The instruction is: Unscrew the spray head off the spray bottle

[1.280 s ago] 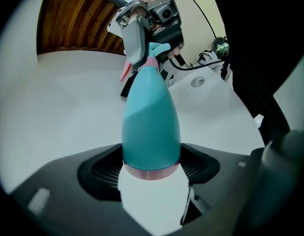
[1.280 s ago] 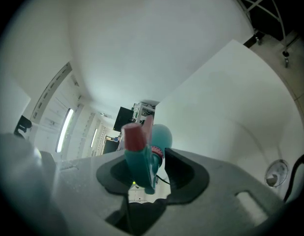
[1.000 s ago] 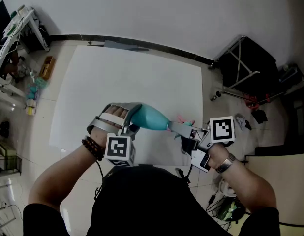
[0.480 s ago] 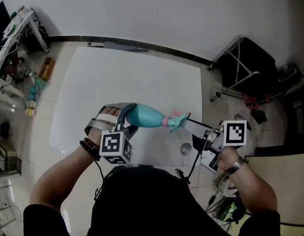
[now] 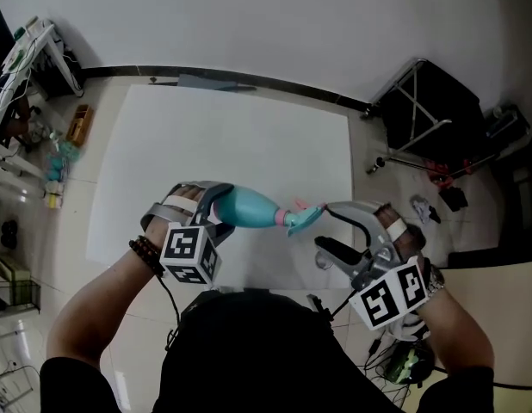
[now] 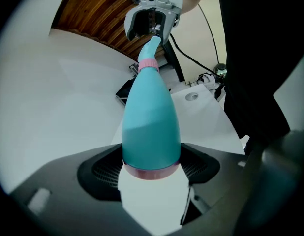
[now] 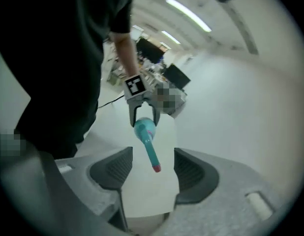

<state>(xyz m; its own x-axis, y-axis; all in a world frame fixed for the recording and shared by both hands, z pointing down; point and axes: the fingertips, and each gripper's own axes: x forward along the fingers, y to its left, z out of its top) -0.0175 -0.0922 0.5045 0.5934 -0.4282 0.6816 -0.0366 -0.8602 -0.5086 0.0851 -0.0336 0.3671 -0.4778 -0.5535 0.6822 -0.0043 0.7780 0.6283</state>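
Above the white sheet (image 5: pixel 231 136), the teal spray bottle (image 5: pixel 249 206) hangs level, its base pinched in the left gripper's (image 5: pixel 225 209) jaws, its spray head (image 5: pixel 302 218) pointing toward 3 o'clock. The right gripper's (image 5: pixel 324 225) jaws have just been opening and stand spread, the head's tip between them, untouched.

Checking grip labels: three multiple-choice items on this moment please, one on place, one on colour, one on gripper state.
1. Where is the spray bottle? A set down; B base in the left gripper; C out of view.
2. The bottle's body is: A teal; B yellow; C black.
3. The right gripper has its jaws: A pressed together; B apart; C gripping the bottle's base.
Answers: B, that gripper clamps the base; A, teal in every view; B, the jaws have just been opening, with the spray head between them untouched.
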